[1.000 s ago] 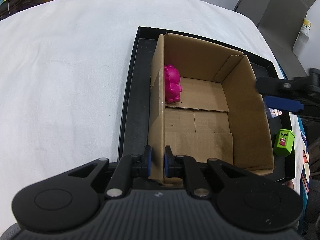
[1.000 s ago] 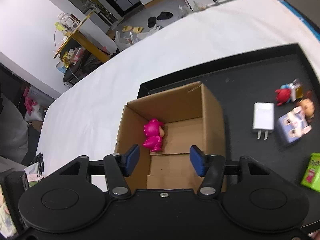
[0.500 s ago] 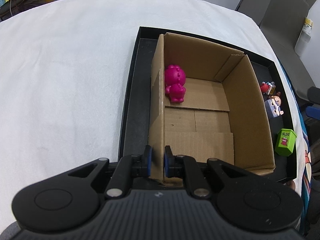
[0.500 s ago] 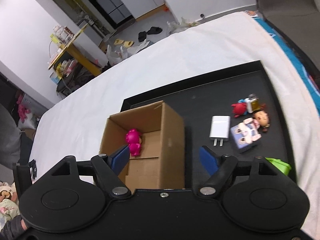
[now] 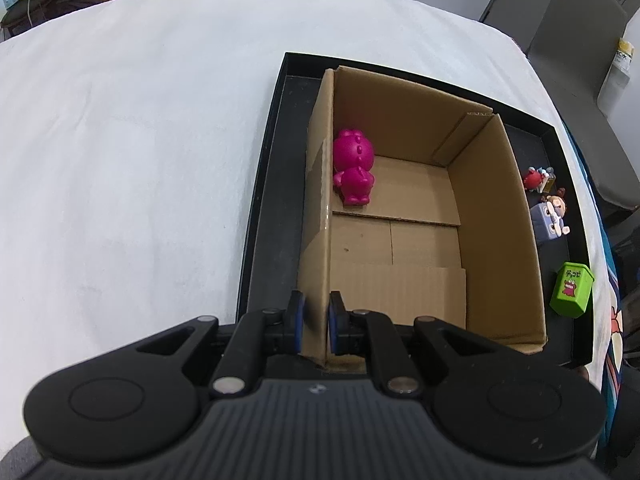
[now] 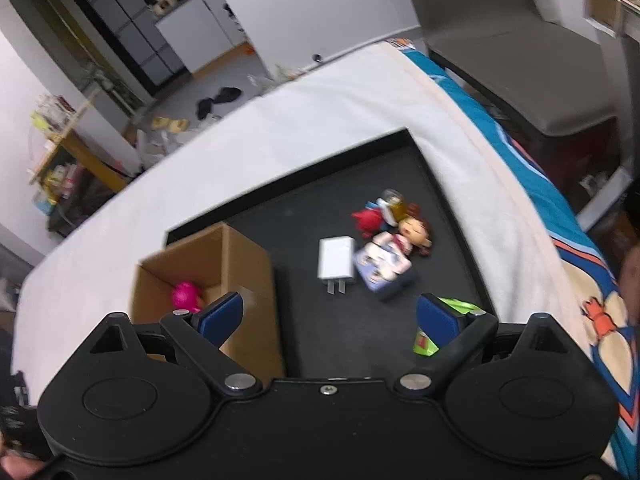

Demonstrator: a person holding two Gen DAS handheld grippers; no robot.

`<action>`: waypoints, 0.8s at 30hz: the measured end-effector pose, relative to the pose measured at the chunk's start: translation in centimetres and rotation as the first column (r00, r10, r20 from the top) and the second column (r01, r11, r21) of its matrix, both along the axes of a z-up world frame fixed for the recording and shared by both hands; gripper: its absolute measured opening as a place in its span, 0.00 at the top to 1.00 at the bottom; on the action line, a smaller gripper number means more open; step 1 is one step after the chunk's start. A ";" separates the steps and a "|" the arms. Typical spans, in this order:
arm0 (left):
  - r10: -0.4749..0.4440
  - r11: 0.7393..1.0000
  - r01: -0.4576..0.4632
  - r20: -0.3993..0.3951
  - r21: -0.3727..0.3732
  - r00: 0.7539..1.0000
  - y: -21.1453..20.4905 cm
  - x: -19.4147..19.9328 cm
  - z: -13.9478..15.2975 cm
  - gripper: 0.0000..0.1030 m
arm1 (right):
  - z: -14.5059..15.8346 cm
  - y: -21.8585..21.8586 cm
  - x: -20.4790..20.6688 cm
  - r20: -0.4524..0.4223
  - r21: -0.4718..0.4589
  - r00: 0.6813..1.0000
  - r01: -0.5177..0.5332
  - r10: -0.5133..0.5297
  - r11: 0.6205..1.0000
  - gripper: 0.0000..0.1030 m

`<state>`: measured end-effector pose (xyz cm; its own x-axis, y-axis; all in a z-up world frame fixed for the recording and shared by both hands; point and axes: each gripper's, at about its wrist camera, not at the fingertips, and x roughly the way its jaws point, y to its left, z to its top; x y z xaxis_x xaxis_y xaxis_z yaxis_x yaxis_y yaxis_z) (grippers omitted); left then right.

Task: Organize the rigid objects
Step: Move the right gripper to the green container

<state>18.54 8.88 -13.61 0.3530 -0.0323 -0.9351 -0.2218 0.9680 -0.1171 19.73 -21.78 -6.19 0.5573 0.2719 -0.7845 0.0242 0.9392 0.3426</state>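
Note:
An open cardboard box (image 5: 500, 216) (image 6: 244, 264) stands on a black tray (image 5: 272, 184) (image 6: 360, 328). A magenta toy figure (image 5: 354, 172) (image 6: 185, 295) lies inside against the box's left wall. My left gripper (image 5: 316, 320) is shut on the near end of that wall. My right gripper (image 6: 328, 316) hovers over the tray right of the box, its jaws opening wide with nothing between them. On the tray lie a white charger (image 6: 336, 262), a blue-and-white figure box (image 6: 384, 268) (image 5: 548, 220), a doll head (image 6: 416, 232), a red toy (image 6: 368, 220) (image 5: 534, 178) and a green toy bin (image 5: 572, 288) (image 6: 428, 340).
The tray rests on a white cloth-covered table (image 5: 140, 140). A blue patterned cloth (image 6: 560, 216) hangs at the table's right edge, with a grey chair (image 6: 520, 60) beyond. A person's hand (image 6: 630, 276) shows at the far right.
My right gripper has swung right from above the box to over the loose toys on the tray, and its jaws have spread much wider. The left gripper has kept still on the box wall.

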 end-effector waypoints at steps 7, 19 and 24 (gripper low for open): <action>-0.003 1.000 0.003 0.001 0.022 1.000 -0.3 -0.1 0.3 0.89 | -1.5 -0.8 -0.7 -0.012 -0.039 0.997 0.072 -0.073 0.997 0.09; -0.003 0.999 0.004 -0.010 0.048 1.000 -0.8 -0.3 -0.5 0.90 | -5.2 -1.7 0.1 -0.062 -0.094 0.988 0.134 -0.140 0.987 0.17; 0.003 0.999 -0.002 -0.009 0.049 1.000 -0.8 -0.2 -0.8 0.90 | -6.9 -2.4 0.7 -0.100 -0.093 0.983 0.147 -0.156 0.985 0.25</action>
<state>18.30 8.10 -14.40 0.3442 0.0146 -0.9388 -0.2250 0.9720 -0.0674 20.48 -24.13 -13.07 0.4991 0.1205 -0.8582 0.2002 0.9475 0.2494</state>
